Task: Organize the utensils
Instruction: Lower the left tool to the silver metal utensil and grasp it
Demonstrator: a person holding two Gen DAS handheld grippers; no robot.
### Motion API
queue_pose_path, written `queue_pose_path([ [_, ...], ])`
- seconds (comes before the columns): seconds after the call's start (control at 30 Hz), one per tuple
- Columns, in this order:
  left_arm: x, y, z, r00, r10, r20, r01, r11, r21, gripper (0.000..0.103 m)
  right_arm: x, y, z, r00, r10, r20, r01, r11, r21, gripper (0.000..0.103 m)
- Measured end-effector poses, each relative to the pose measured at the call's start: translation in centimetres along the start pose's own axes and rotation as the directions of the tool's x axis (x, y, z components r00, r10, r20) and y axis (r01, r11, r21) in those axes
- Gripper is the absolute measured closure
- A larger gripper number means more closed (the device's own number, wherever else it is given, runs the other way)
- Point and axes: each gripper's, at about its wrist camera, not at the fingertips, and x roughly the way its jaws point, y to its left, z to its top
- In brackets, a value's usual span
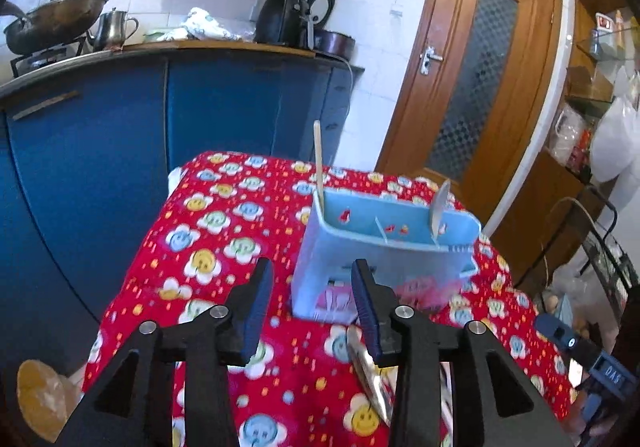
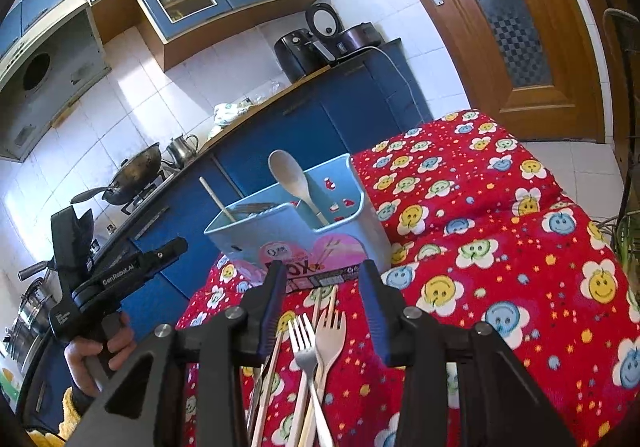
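Observation:
A light blue utensil holder [image 1: 384,251] [image 2: 296,223] stands on the red flowered tablecloth [image 1: 224,231]. A wooden stick [image 1: 319,159] leans in its left compartment and a wooden spoon [image 2: 292,183] in another. My left gripper [image 1: 312,299] is open just short of the holder, nothing between its fingers; a metal spoon [image 1: 366,371] lies on the cloth under its right finger. My right gripper [image 2: 324,307] is open over a metal fork [image 2: 304,343], a pale fork [image 2: 330,339] and chopsticks [image 2: 276,367] lying on the cloth.
A pink printed box [image 2: 304,265] lies at the holder's foot. Blue kitchen cabinets [image 1: 120,167] stand behind the table, with a wok [image 1: 52,23] and kettle [image 1: 114,29] on the counter. A wooden door [image 1: 476,79] is at the right. A person's hand [image 2: 100,357] holds the left gripper's handle.

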Motion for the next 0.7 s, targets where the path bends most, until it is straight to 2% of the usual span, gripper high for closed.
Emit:
queue_pose_path([
  [0.37, -0.9, -0.2, -3.9, 0.987, 0.062, -0.15, -0.059, 0.998, 0.025, 0.061, -2.2, 1.2, -1.6, 0.999, -0.041, -0.026, 0.04, 0.999, -0.034, 0.06],
  [0.7, -0.2, -2.0, -6.2, 0.972, 0.046, -0.228, -0.04, 0.999, 0.031, 0.061, -2.9, 0.6, -3.5, 0.994, -0.092, -0.058, 0.088, 0.994, -0.069, 0.057],
])
